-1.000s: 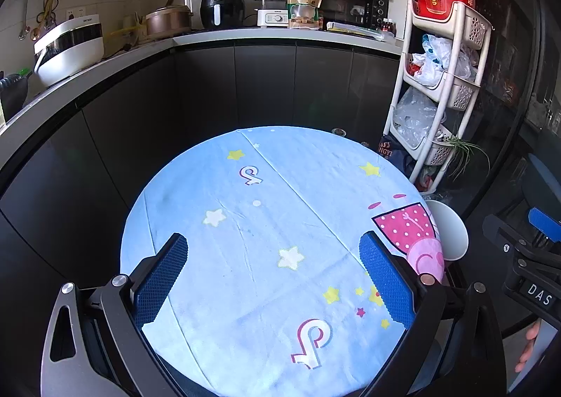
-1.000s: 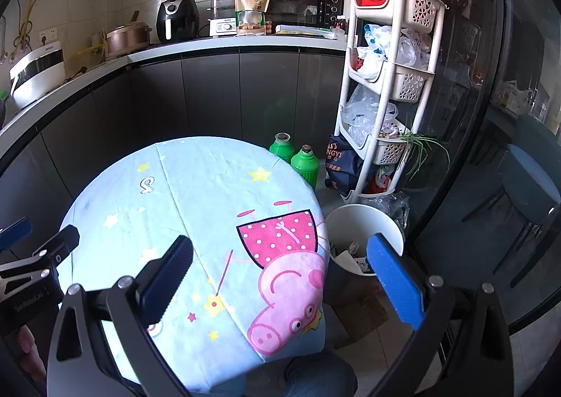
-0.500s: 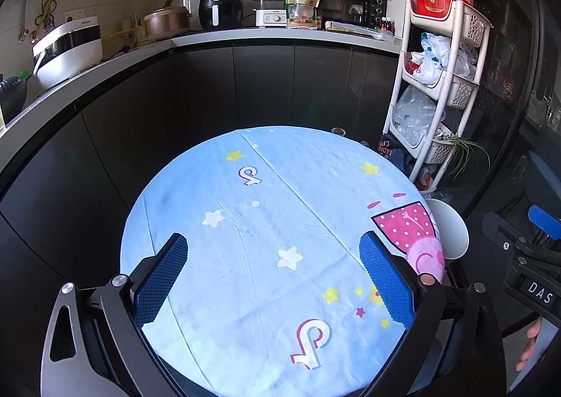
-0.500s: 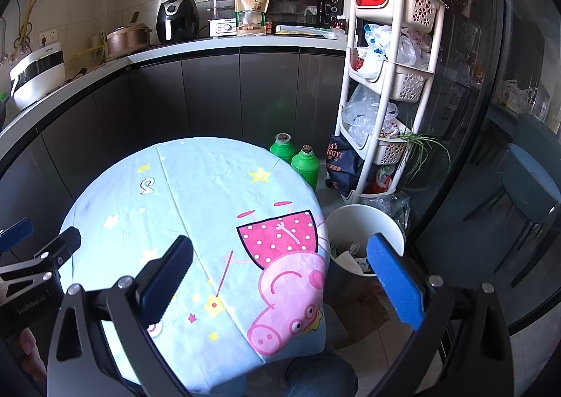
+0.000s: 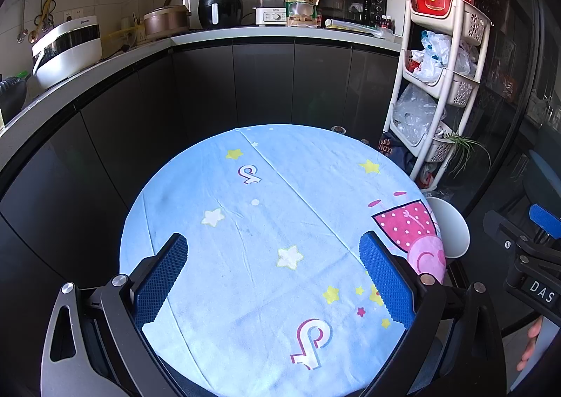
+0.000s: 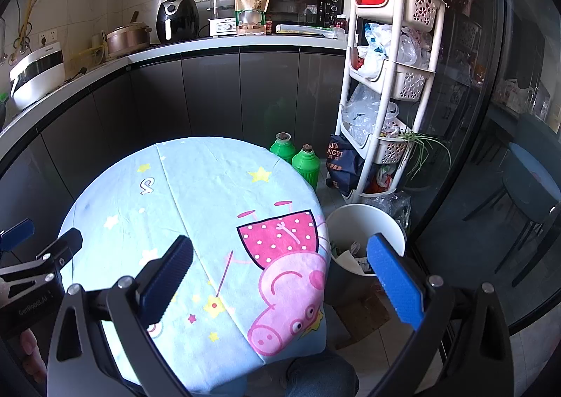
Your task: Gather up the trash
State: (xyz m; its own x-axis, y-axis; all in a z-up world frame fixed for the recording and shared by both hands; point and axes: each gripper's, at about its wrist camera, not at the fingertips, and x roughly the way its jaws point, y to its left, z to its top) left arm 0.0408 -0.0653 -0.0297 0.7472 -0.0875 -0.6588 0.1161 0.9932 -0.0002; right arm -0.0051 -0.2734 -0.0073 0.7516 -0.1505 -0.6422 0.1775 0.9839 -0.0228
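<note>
A round table under a light-blue cartoon cloth [image 5: 266,221] [image 6: 196,207] fills both views, and no loose trash shows on it. A white bin [image 6: 364,232] with paper scraps inside stands on the floor at the table's right; only its rim [image 5: 452,232] shows in the left wrist view. My left gripper [image 5: 273,278] hovers open over the near part of the table, nothing between its blue pads. My right gripper [image 6: 280,281] is open too, above the table's right edge, its right finger [image 6: 392,281] over the bin.
Two green bottles [image 6: 305,162] stand on the floor behind the table. A white tiered rack [image 6: 389,81] with bags sits right of them, a dark bag [image 6: 340,162] at its foot. Dark cabinets and a cluttered counter [image 5: 280,32] curve behind. A glass door closes the right side.
</note>
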